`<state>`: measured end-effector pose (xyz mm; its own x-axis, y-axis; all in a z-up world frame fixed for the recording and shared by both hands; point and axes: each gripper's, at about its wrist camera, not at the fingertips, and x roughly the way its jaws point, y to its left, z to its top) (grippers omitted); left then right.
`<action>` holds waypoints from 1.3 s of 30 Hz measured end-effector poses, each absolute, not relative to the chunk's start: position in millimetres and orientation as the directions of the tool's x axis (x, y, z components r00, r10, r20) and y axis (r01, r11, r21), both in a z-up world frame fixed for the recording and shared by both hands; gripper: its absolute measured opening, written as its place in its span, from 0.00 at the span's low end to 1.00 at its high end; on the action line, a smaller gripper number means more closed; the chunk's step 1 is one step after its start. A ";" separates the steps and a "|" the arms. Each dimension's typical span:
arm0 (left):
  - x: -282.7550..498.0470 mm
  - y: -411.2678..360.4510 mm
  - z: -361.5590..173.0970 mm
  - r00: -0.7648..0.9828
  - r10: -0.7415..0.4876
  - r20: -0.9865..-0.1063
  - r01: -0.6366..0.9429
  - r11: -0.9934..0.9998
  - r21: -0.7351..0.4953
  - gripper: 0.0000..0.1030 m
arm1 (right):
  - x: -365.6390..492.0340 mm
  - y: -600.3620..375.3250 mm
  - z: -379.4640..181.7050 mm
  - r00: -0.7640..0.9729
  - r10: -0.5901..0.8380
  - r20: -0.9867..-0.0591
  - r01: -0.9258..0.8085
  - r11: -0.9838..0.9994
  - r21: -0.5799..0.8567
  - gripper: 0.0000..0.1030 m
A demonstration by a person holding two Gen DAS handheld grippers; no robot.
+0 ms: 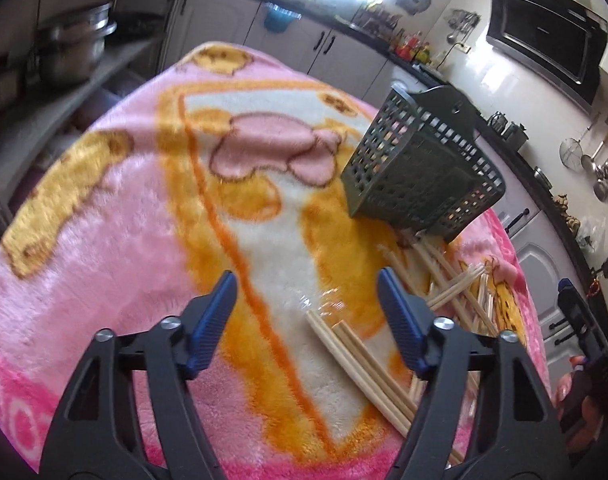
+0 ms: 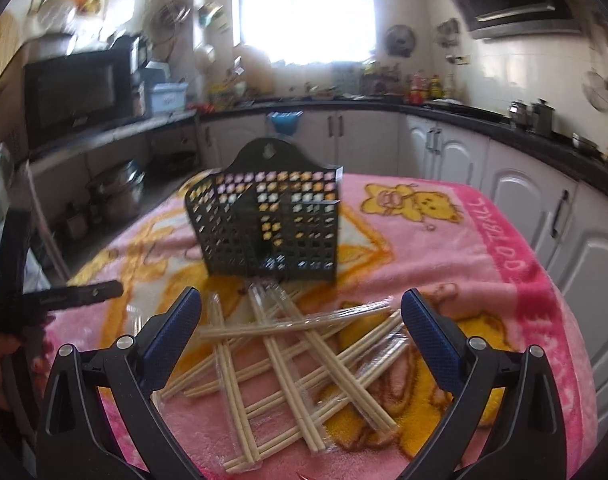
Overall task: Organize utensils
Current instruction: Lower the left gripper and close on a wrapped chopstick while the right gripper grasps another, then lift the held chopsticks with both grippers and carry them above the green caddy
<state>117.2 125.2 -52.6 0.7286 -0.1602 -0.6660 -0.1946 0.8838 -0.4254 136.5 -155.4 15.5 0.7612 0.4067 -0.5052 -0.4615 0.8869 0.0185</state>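
Several pairs of wooden chopsticks in clear wrappers (image 2: 291, 344) lie crossed in a heap on the pink blanket (image 2: 484, 248). Behind them stands a dark green perforated utensil holder (image 2: 263, 224), upright with its open top tilted toward the far side. My right gripper (image 2: 301, 320) is open and empty, hovering over the heap. In the left wrist view the holder (image 1: 420, 168) stands at right, with chopsticks (image 1: 368, 360) below it. My left gripper (image 1: 308, 312) is open and empty, just left of the chopsticks. The left gripper also shows at the right wrist view's left edge (image 2: 75, 294).
The blanket covers a table (image 1: 103, 240) in a kitchen. White cabinets (image 2: 524, 192) with a dark counter run along the back and right. Pots (image 2: 119, 192) sit on a low shelf at left, under a microwave (image 2: 75, 96). The right gripper's handle (image 1: 584, 344) shows at the far right.
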 end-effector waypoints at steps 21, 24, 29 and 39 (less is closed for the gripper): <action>136.5 126.9 -80.9 0.666 -0.282 -0.691 -0.164 0.848 -0.504 0.04 | 152.0 -38.9 -57.5 0.667 0.252 -0.701 -0.653 0.651 -0.387 0.86; 138.2 127.4 -80.4 0.670 -0.285 -0.685 -0.156 0.849 -0.505 0.03 | 156.9 -31.2 -63.0 0.670 0.234 -0.705 -0.654 0.634 -0.412 0.81; 139.2 131.2 -77.3 0.682 -0.289 -0.672 -0.141 0.849 -0.508 0.02 | 159.9 -21.6 -65.8 0.669 0.238 -0.704 -0.669 0.606 -0.431 0.63; 135.8 135.1 -56.6 0.710 -0.310 -0.632 -0.107 0.840 -0.531 0.02 | 168.2 -26.6 -39.6 0.701 0.310 -0.643 -0.654 0.638 -0.405 0.17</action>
